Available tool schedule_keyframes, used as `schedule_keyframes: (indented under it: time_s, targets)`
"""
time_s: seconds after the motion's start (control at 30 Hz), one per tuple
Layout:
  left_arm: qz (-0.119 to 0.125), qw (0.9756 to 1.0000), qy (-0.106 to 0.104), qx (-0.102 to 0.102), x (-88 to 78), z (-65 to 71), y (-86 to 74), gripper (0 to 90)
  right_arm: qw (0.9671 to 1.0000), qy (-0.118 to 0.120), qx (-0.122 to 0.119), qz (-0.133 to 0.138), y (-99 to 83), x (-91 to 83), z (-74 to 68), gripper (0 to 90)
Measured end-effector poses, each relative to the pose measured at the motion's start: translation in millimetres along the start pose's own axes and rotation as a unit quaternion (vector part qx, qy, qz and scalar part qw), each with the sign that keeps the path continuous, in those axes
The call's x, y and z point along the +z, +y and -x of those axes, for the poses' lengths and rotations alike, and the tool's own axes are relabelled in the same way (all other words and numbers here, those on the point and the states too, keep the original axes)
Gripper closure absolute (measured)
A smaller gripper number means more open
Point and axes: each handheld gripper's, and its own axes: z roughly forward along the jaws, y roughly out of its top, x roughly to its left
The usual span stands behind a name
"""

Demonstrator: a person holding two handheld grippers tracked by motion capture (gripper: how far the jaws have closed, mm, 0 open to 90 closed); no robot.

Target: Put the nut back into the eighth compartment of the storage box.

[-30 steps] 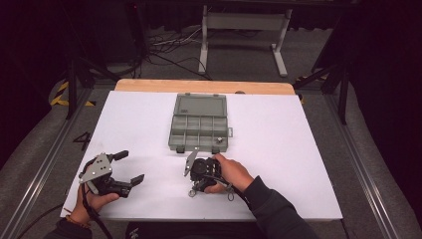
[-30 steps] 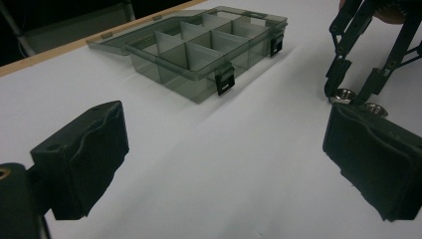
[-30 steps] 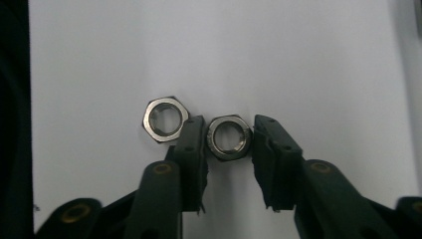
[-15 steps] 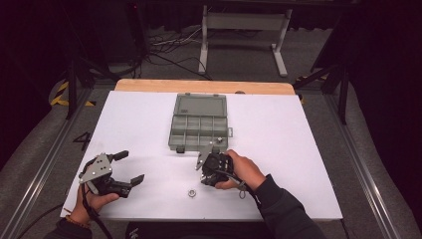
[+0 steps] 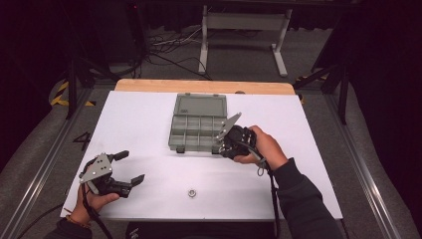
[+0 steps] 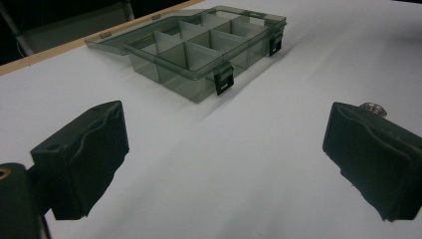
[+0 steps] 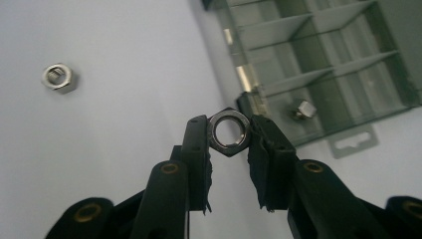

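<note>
Hex nut [image 7: 229, 132] sat pinched flat-to-flat between the right gripper [image 7: 228, 134] pads, bore facing the camera, held above the white sheet just off the box's front edge. Jaws were pressed onto the nut, nothing else between them. In the high view the right gripper [image 5: 219, 147] hung at the front-right corner of the compartment box [image 5: 196, 128], the hand [image 5: 263, 147] wrapped round its body and a dark sleeve running off the bottom edge.

Box was grey translucent plastic, lid [image 5: 200, 105] folded flat away from the person, two black latches [image 6: 224, 84] on the near wall. One small metal part [image 7: 303, 109] lay in a front compartment near the held nut.

A second nut [image 5: 191, 192] lay loose on the sheet near the front edge, well apart from the box. It peeked over one pad in the left gripper view [image 6: 372, 107].

Left gripper [image 5: 129, 168] rested at the front-left of the sheet, jaws spread wide with bare surface between them.

Surface: white sheet [image 5: 139, 124] over a wooden tabletop [image 5: 149, 85], wood showing as a strip along the far edge. Room was dark: grey carpet, cables [image 5: 169, 42] on the floor behind, a white frame stand [image 5: 244, 22], yellow-black tape [image 5: 62, 92] at left.
</note>
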Motion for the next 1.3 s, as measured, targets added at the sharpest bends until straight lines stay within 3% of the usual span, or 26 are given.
schedule_keyframes:
  time_s: [0.23, 0.5, 1.0, 1.2, 1.3]
  targets:
    - [-0.001, 1.0, -0.003, 0.001, -0.2, 0.3, 0.0, 4.7, 0.9993, -0.009, 0.027, -0.024, 9.6, 15.8, 26.8, 70.7]
    - [0.0, 1.0, -0.005, 0.001, -0.4, 0.3, 0.1, 4.8, 0.9976, -0.008, 0.046, -0.052, 11.8, 37.6, 40.8, 70.6]
    - [-0.002, 1.0, -0.008, 0.0, 0.4, 0.3, -0.1, 4.9, 0.9969, -0.005, 0.055, -0.056, 10.0, 40.6, 44.0, 70.4]
    - [-0.003, 1.0, -0.008, -0.001, 0.4, 0.3, -0.2, 4.9, 0.9972, -0.008, 0.056, -0.048, 9.1, 37.7, 43.6, 64.3]
    - [-0.001, 1.0, -0.009, -0.002, 0.2, 0.3, -0.1, 5.0, 0.9979, -0.017, 0.057, -0.025, 7.5, 26.3, 39.6, 61.7]
